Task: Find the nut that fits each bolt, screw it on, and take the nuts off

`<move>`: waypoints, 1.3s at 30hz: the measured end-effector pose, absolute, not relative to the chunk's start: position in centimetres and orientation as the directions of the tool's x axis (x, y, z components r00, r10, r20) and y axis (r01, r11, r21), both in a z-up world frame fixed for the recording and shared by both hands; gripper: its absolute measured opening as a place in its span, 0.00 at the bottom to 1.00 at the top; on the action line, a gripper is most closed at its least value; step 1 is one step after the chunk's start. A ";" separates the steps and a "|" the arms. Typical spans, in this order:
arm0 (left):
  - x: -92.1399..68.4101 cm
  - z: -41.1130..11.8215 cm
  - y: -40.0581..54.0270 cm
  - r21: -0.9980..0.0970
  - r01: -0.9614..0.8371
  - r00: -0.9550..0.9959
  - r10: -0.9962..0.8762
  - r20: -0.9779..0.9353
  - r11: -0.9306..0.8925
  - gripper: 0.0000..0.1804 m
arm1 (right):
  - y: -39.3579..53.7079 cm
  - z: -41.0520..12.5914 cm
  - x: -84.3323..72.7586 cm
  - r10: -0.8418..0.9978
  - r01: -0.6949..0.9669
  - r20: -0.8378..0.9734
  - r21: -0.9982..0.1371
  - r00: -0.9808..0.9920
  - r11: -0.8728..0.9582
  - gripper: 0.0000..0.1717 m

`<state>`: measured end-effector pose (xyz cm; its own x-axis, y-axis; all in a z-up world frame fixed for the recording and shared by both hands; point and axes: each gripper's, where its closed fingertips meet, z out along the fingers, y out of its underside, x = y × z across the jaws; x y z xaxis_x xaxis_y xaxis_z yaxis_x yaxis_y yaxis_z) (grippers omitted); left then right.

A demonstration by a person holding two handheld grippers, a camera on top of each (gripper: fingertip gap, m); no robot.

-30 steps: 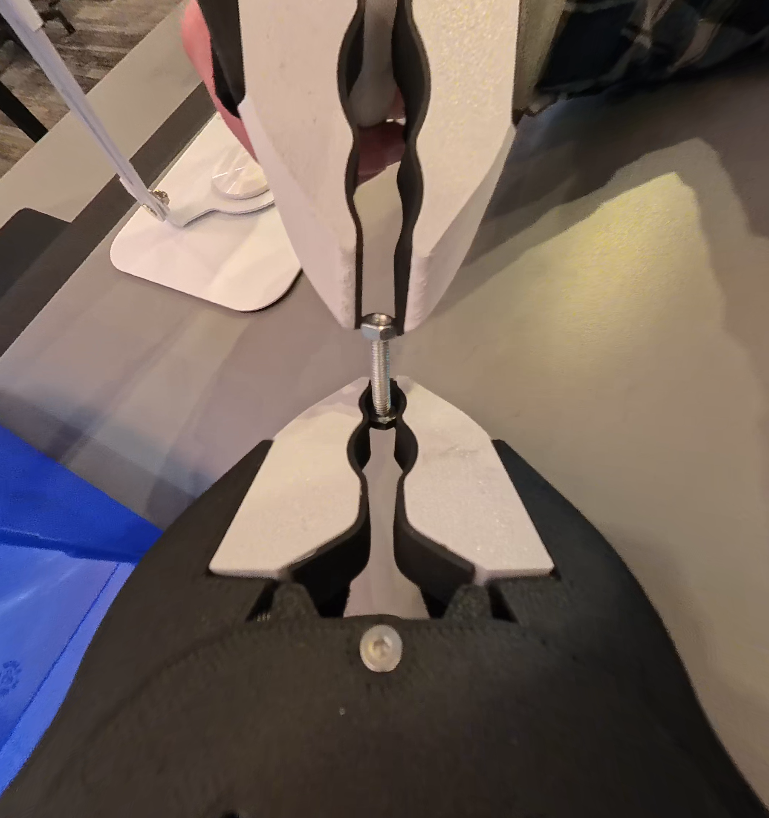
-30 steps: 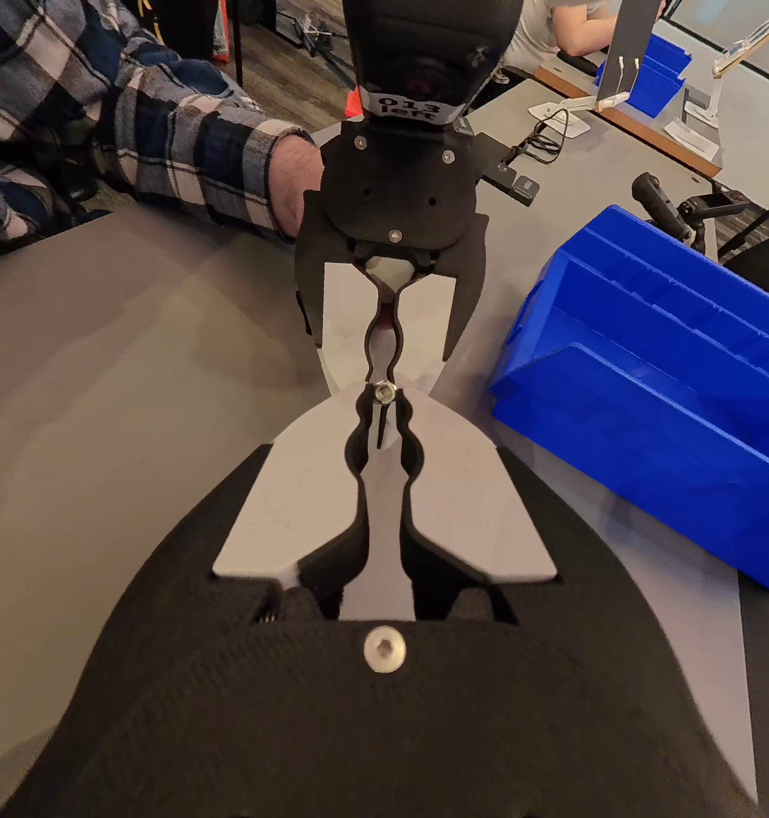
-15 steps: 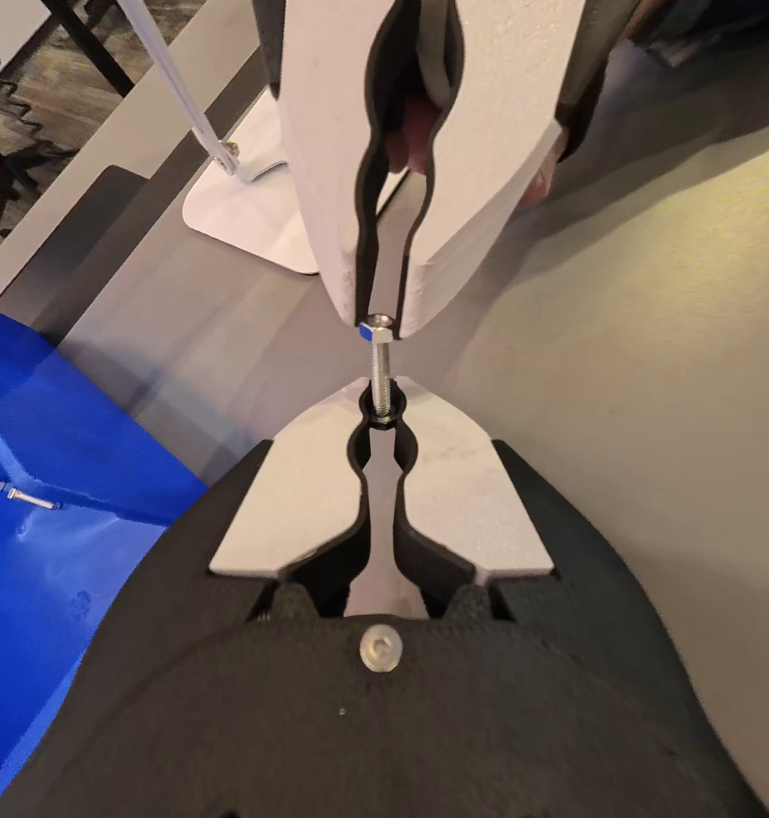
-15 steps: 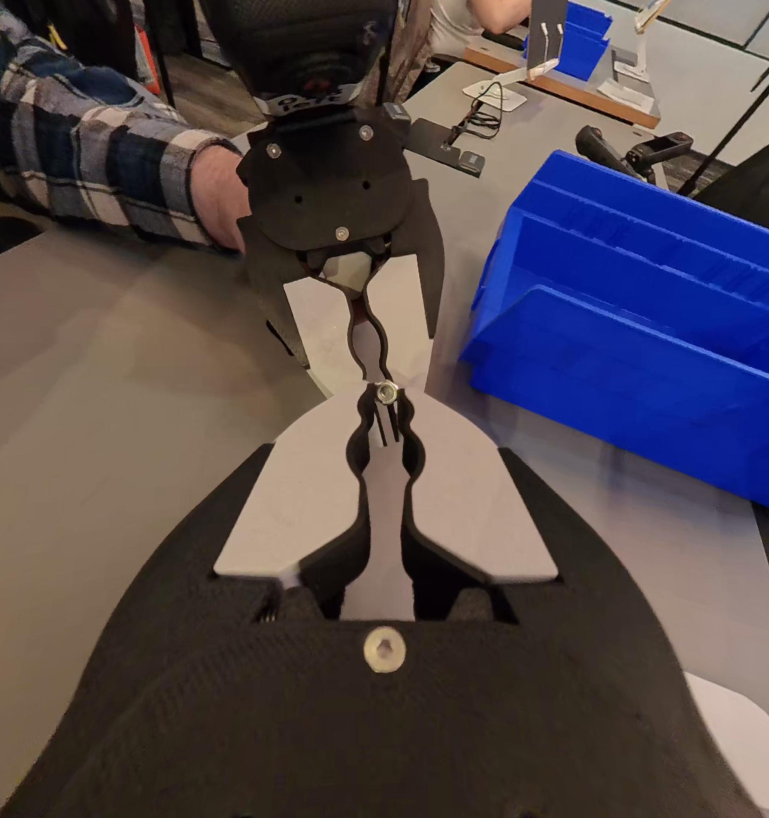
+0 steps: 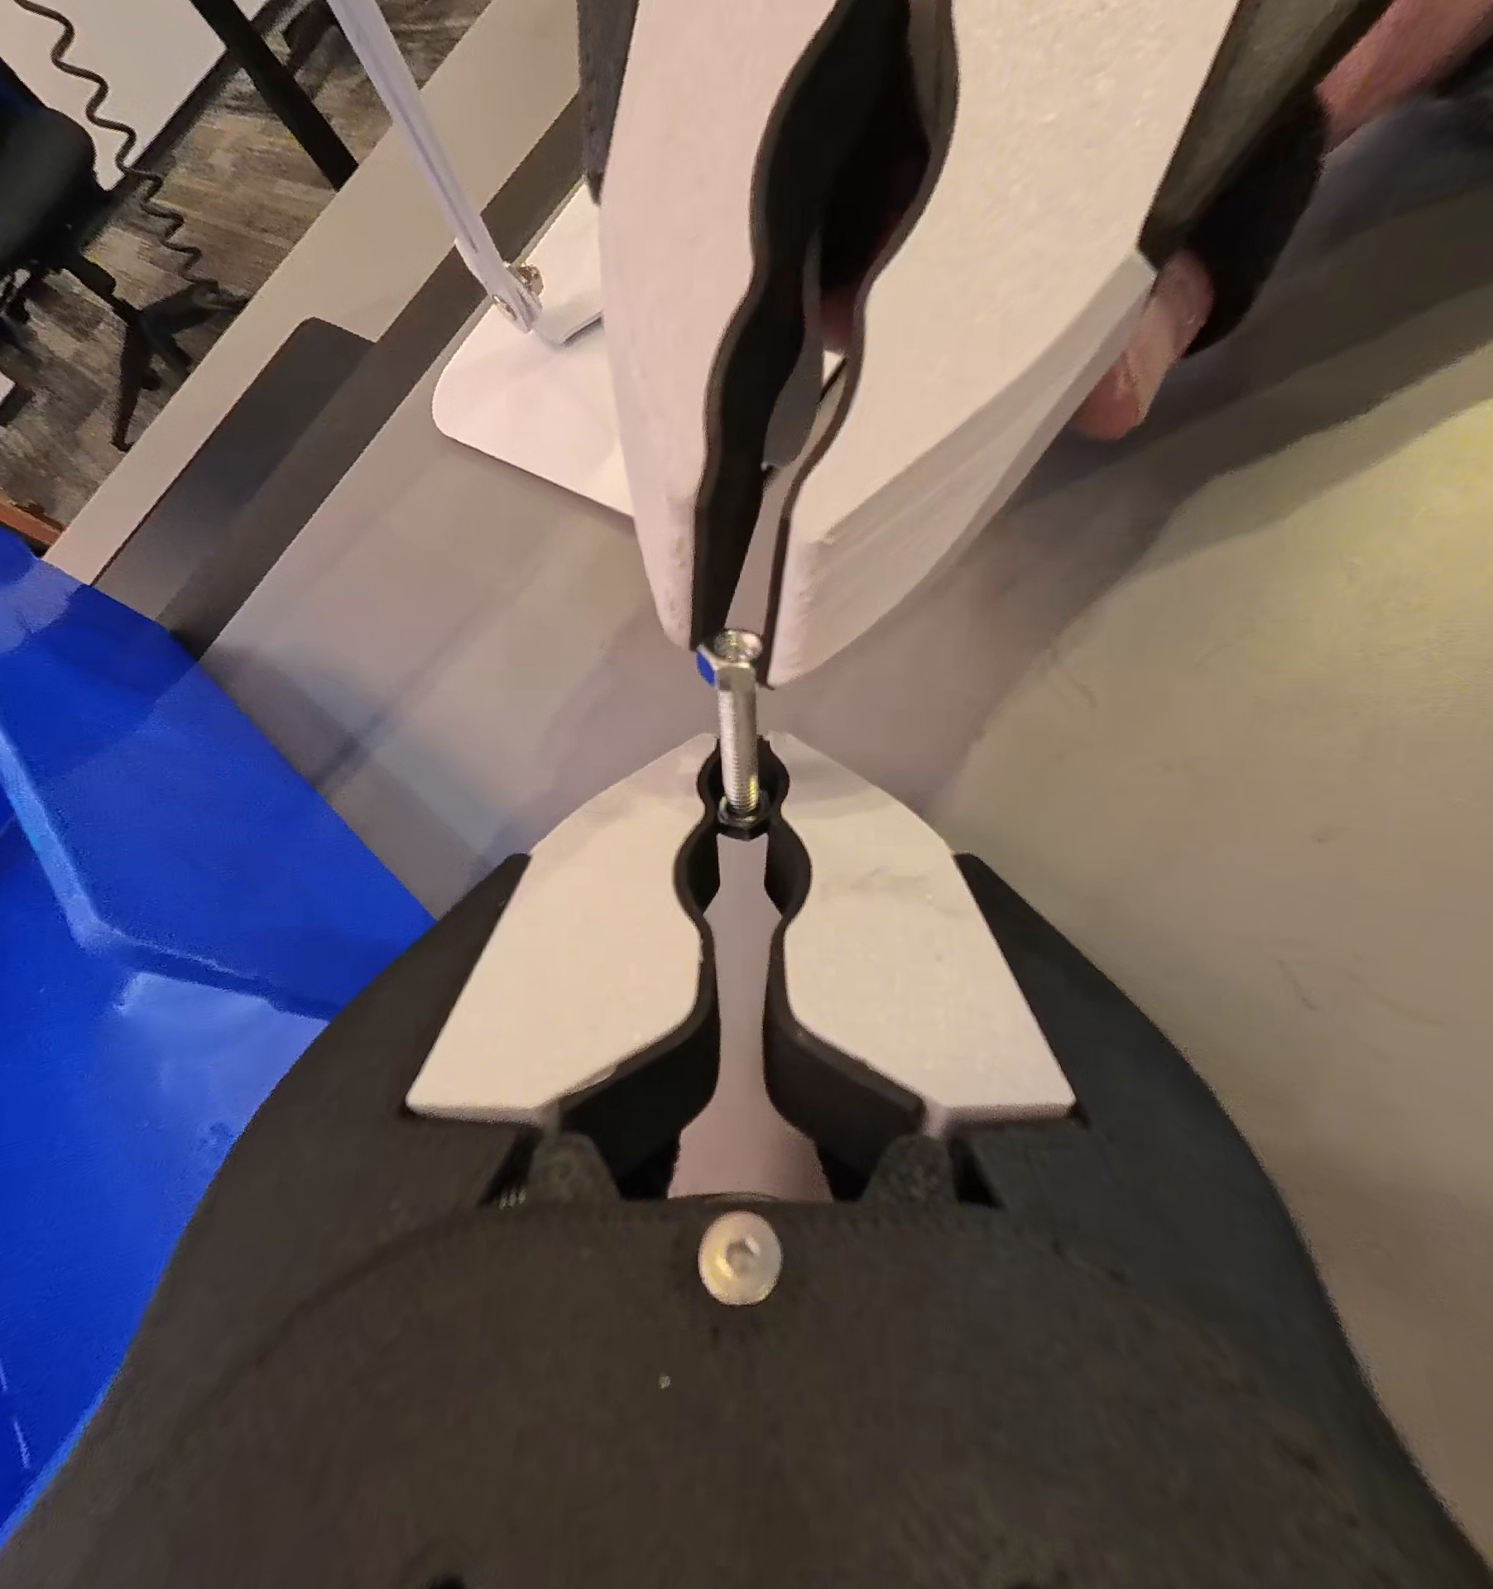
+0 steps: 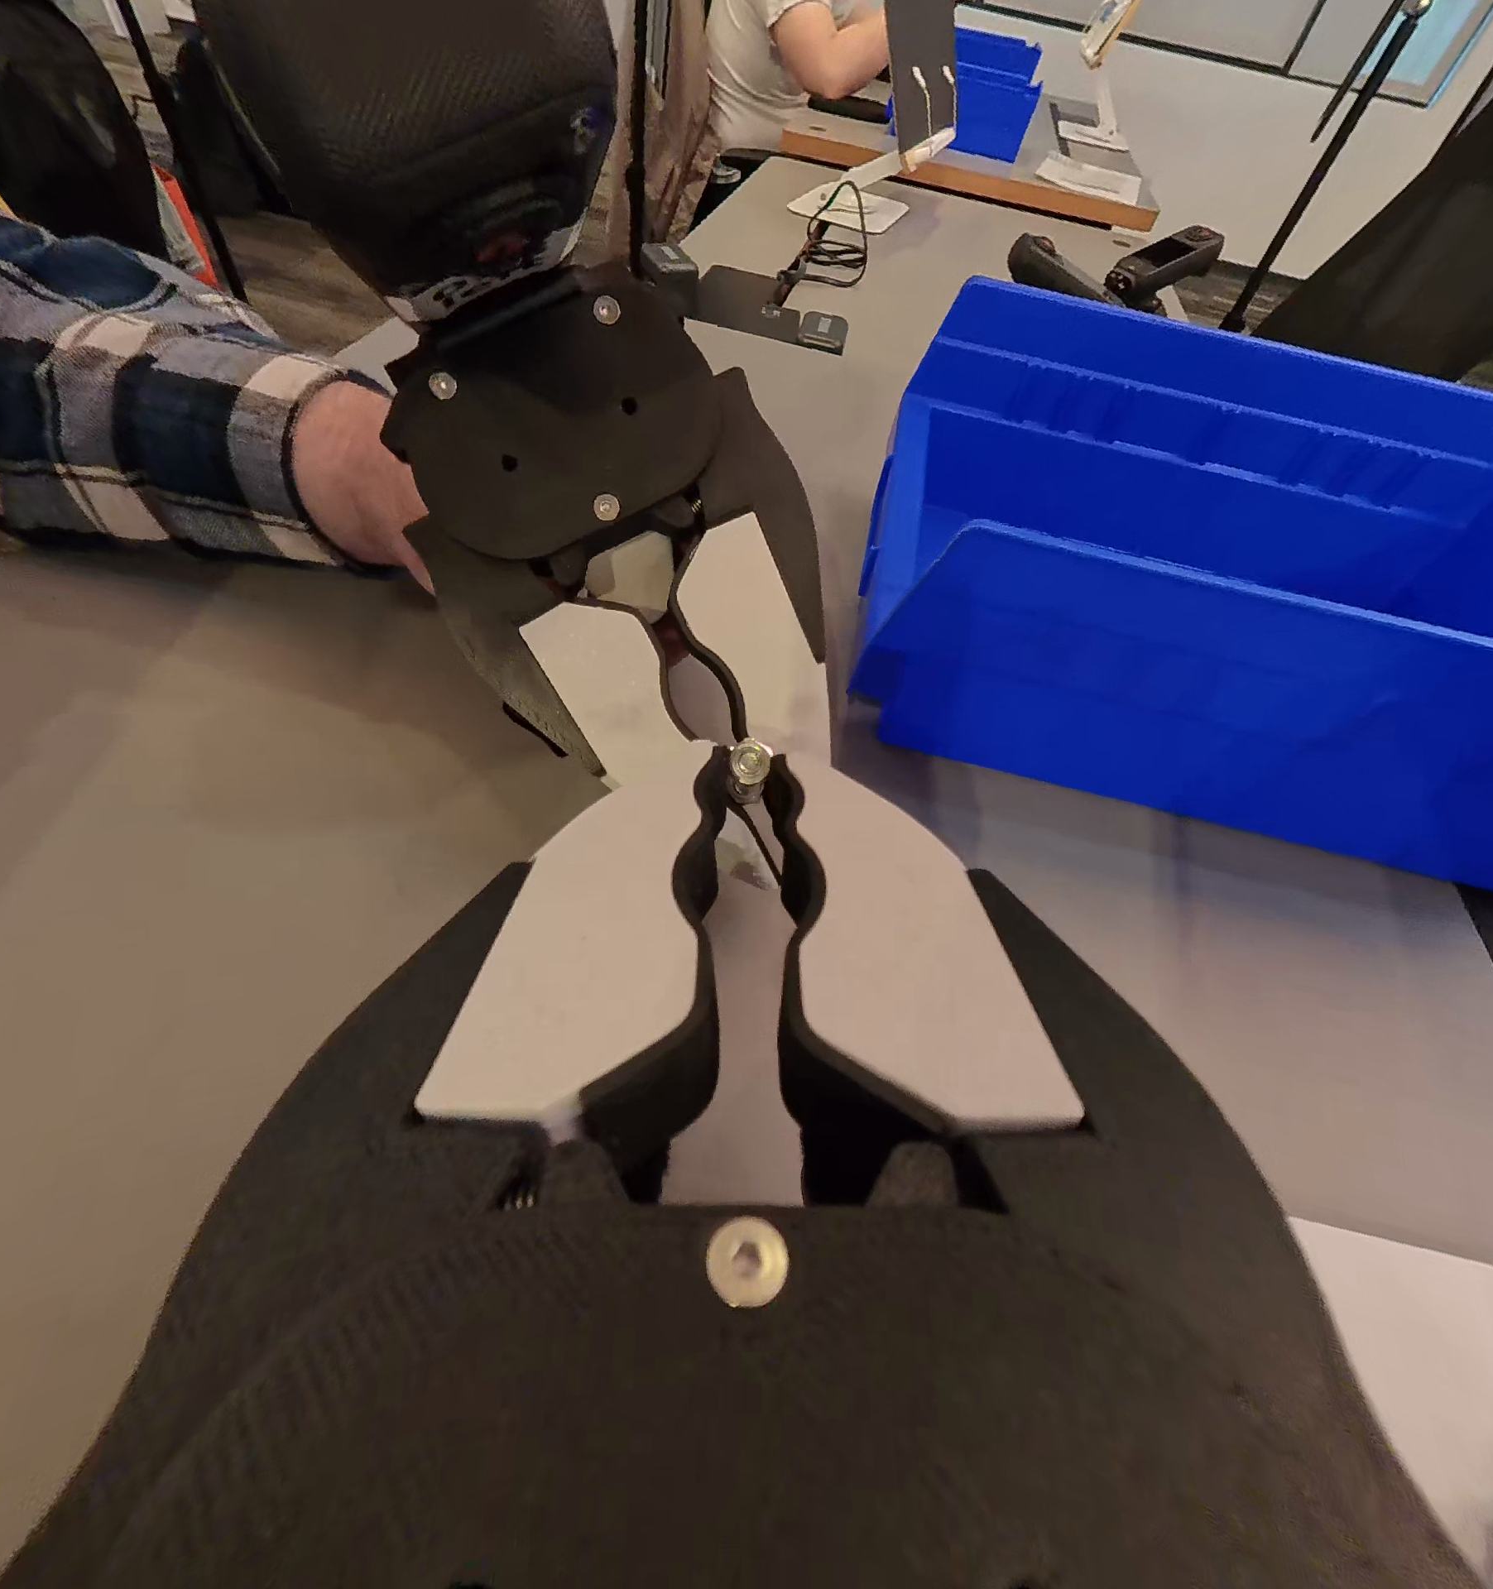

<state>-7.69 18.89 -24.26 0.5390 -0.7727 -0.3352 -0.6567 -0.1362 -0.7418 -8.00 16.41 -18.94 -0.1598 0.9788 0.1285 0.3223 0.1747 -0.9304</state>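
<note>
Left wrist view hides the bolt's (image 5: 737,731) lower end inside our left gripper (image 5: 741,795), whose fingers clamp the shank beside a dark nut (image 5: 740,814). Our right gripper (image 6: 747,774) pinches the hex head. Gray table (image 5: 1242,774) lies open rightward; the blue bin (image 6: 1199,619) crowds the other side. Threads are silver and slightly blurred.
</note>
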 end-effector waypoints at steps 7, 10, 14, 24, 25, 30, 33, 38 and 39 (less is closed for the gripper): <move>-7.5 -24.2 19.0 -0.735 -0.667 0.535 -0.765 -0.358 -0.122 0.03 | 15.3 -18.9 -8.9 0.985 0.303 0.092 -0.944 -0.145 0.133 0.06; -7.1 -24.2 18.9 -0.740 -0.663 0.528 -0.773 -0.351 -0.116 0.03 | 15.0 -19.0 -9.0 0.980 0.311 0.129 -0.935 -0.149 0.170 0.06; -7.3 -24.2 19.0 -0.738 -0.664 0.532 -0.770 -0.353 -0.120 0.03 | 15.4 -18.9 -8.8 0.981 0.311 0.136 -0.935 -0.136 0.173 0.06; -7.5 -24.7 19.0 -0.708 -0.693 0.521 -0.771 -0.367 -0.131 0.03 | 16.0 -19.3 -8.2 0.974 0.343 0.184 -0.913 -0.135 0.220 0.06; -7.5 -24.7 19.0 -0.708 -0.695 0.521 -0.769 -0.370 -0.130 0.03 | 16.1 -19.3 -8.1 0.973 0.344 0.189 -0.912 -0.134 0.225 0.06; -7.7 -24.8 19.0 -0.699 -0.702 0.520 -0.768 -0.373 -0.136 0.03 | 16.4 -19.6 -7.9 0.973 0.350 0.190 -0.909 -0.132 0.225 0.06; -7.7 -24.8 19.0 -0.699 -0.702 0.521 -0.768 -0.372 -0.138 0.03 | 16.5 -19.7 -7.7 0.974 0.352 0.186 -0.910 -0.130 0.221 0.06; -7.7 -24.9 19.0 -0.693 -0.707 0.515 -0.774 -0.368 -0.141 0.03 | 16.5 -19.7 -7.7 0.969 0.357 0.211 -0.902 -0.129 0.244 0.06; -7.6 -25.0 18.9 -0.691 -0.708 0.515 -0.776 -0.365 -0.145 0.03 | 16.5 -19.7 -7.7 0.967 0.359 0.220 -0.898 -0.130 0.253 0.06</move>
